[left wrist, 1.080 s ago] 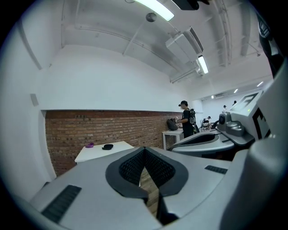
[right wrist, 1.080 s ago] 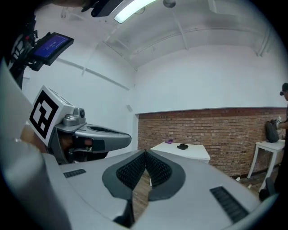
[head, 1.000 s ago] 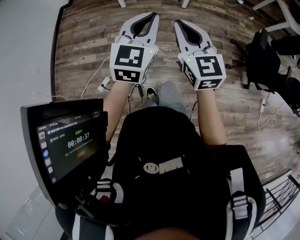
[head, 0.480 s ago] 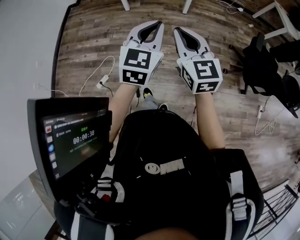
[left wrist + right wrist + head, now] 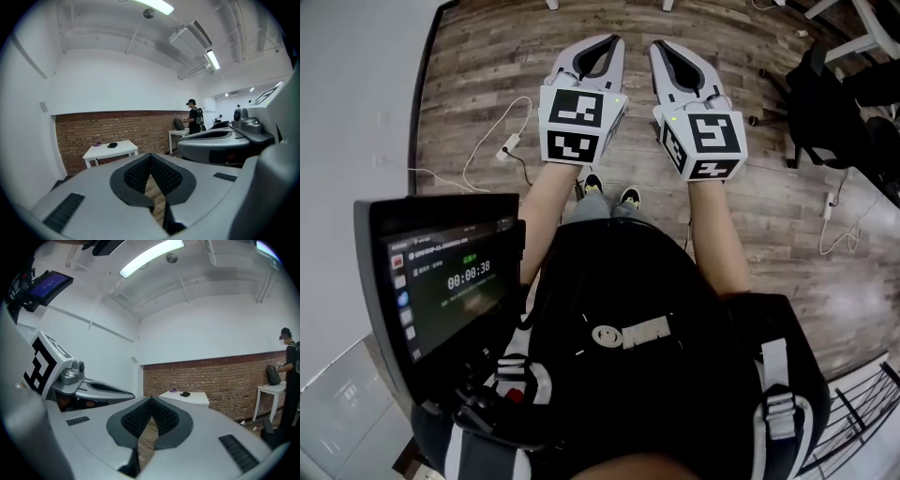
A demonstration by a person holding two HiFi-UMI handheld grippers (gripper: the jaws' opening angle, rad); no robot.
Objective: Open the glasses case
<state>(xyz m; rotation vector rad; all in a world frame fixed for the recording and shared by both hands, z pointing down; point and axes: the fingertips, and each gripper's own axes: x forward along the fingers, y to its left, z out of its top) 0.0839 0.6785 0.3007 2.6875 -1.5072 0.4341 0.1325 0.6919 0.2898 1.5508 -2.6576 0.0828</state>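
Note:
Far off, a small dark object that looks like the glasses case lies on a white table by a brick wall, next to a small purple thing. The right gripper view shows the same dark object on that table. My left gripper and right gripper are held side by side over the wooden floor, well short of the table. Both are shut with nothing between the pads.
A phone in a chest mount sits at the lower left. Cables and a power strip lie on the floor. A black bag on a chair stands at the right. A person in black stands at a second table.
Both grippers stay shut and side by side ahead of the body. The floor, cables and chair have shifted beneath them, and the person's feet have stepped.

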